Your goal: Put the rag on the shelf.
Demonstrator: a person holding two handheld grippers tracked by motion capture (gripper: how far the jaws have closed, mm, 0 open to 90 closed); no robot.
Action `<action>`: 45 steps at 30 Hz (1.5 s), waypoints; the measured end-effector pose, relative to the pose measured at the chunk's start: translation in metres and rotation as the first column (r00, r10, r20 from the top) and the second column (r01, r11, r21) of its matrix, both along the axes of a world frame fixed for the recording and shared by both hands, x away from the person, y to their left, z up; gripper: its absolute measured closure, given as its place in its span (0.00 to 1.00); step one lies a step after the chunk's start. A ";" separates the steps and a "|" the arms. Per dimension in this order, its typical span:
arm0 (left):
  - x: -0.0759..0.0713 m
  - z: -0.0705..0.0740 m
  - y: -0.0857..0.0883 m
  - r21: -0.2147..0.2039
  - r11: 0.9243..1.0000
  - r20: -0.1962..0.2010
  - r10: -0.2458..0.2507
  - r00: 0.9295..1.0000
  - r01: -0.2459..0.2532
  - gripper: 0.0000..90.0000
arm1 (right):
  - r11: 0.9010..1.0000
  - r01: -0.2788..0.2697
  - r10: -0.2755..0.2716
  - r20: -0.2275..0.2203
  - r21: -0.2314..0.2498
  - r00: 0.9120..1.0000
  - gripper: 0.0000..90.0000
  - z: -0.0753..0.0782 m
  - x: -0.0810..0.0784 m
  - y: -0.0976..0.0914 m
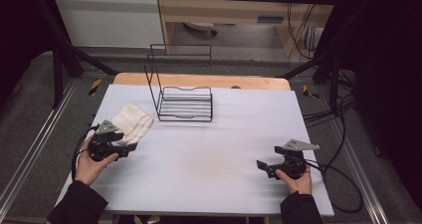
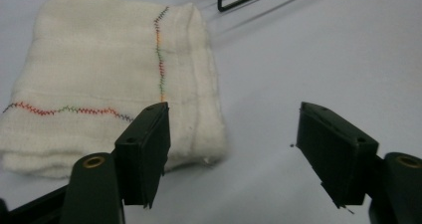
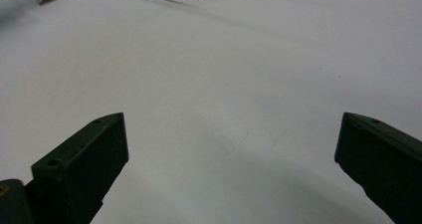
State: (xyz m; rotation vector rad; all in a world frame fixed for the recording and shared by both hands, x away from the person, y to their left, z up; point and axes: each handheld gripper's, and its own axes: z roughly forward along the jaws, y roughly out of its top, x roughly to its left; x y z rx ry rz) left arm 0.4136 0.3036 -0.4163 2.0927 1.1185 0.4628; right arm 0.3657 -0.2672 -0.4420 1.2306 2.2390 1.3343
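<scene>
Black jaws of the left gripper (image 2: 231, 154) hang spread and empty, held low over the table (image 1: 209, 154), one jaw just in front of the folded white cloth (image 2: 109, 79)'s corner. Soft gauzy weave, rainbow zigzag stitching. Right gripper (image 3: 231, 159) gapes wide too, well apart.

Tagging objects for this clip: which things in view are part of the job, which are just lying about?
In the job:
- folded white cloth, just ahead of the open left gripper

Lying about:
- black wire rack, empty, farther back
- right gripper, open over bare table
</scene>
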 end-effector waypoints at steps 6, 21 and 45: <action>0.015 -0.008 -0.005 0.047 0.999 -0.022 0.007 1.000 -0.006 0.40 | 1.000 -0.001 0.001 0.001 -0.006 1.000 0.01 0.000 0.000 0.000; 0.024 -0.023 -0.008 0.147 0.989 -0.020 0.018 1.000 -0.015 0.56 | 1.000 0.004 -0.004 0.000 -0.005 1.000 0.01 0.000 0.000 0.000; 0.031 -0.018 0.003 0.096 0.992 -0.049 0.082 0.995 -0.077 0.88 | 1.000 -0.002 0.002 -0.005 -0.005 1.000 0.01 -0.001 0.001 0.000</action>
